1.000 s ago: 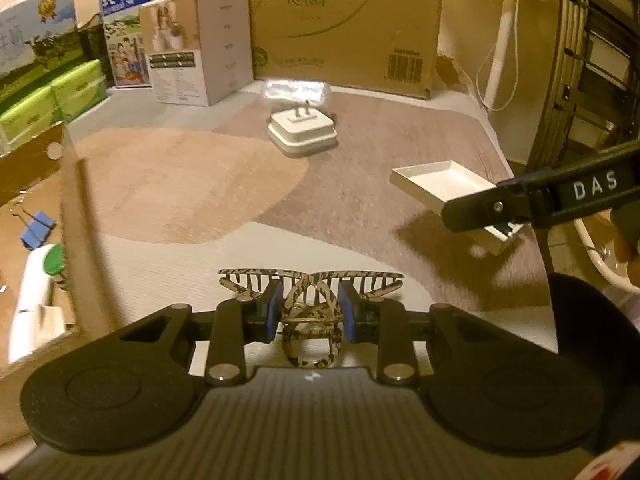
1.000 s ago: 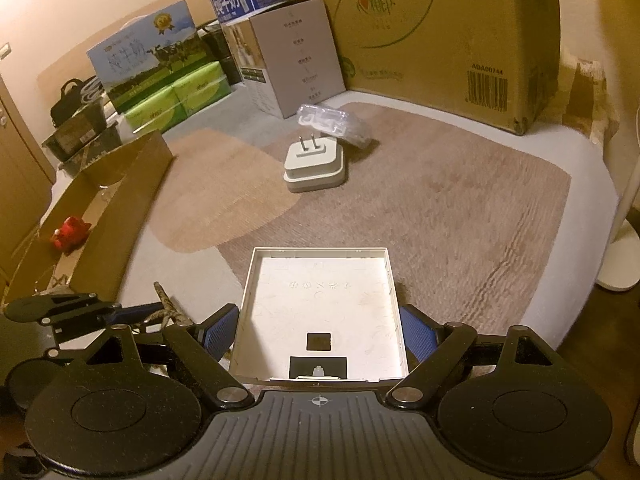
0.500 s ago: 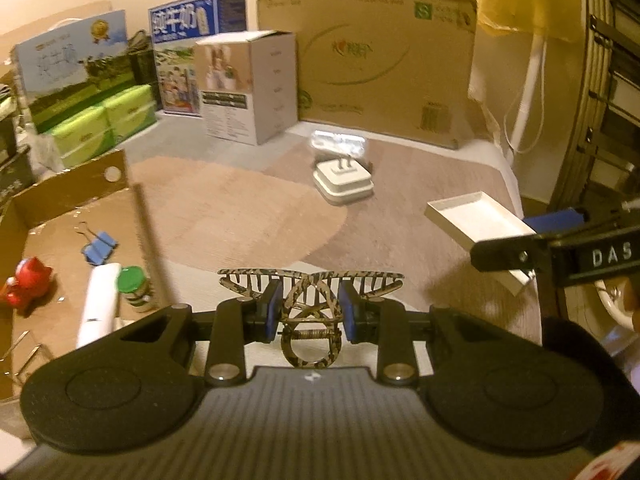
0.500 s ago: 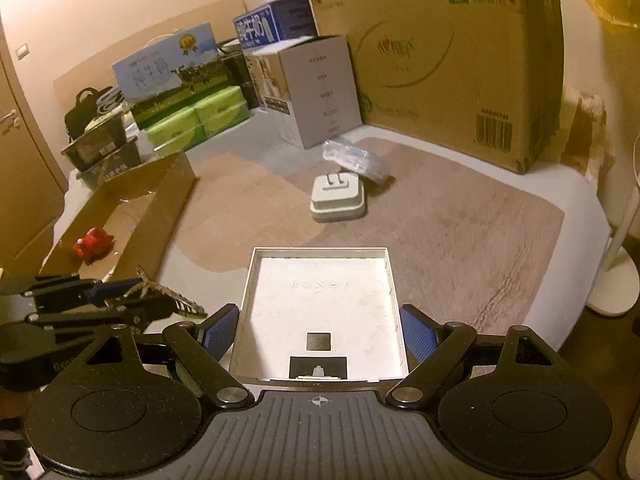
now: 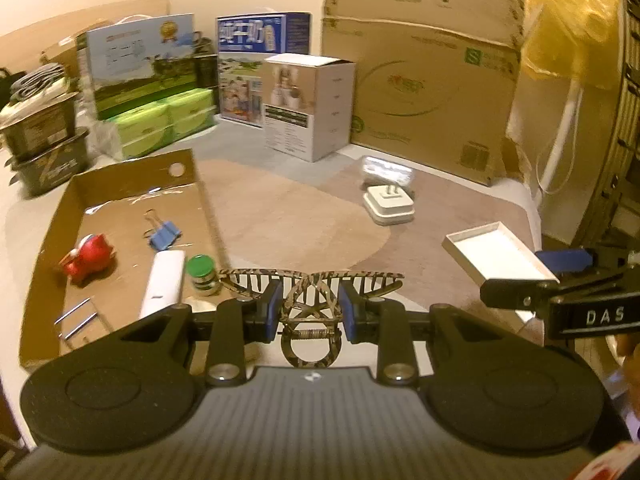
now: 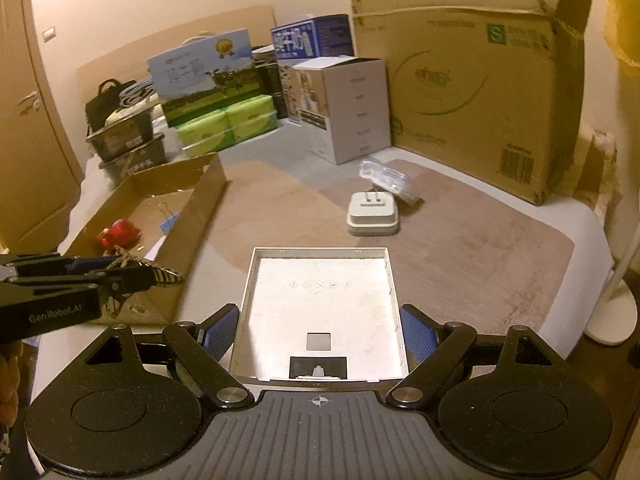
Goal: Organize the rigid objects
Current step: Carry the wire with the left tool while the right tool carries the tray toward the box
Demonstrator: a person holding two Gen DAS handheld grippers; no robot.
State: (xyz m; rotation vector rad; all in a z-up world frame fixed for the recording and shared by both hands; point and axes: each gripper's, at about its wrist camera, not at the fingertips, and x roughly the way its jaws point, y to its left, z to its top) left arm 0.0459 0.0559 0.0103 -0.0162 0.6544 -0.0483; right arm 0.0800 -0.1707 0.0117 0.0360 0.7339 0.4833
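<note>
Both our grippers have risen: left gripper (image 5: 309, 307) clamps the hair claw (image 5: 310, 290), right gripper (image 6: 319, 330) pinches the lid (image 6: 320, 300) near the mat's front edge.

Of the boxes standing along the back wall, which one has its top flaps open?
The white product carton, standing in front of the blue milk box; the big brown cardboard box looks taped shut.

Both claws are black with ribbed grey housings, blue ridged pads (image 6: 218, 330), silver pivot screws (white "DAS" and "GenRobot.AI" lettering)
</note>
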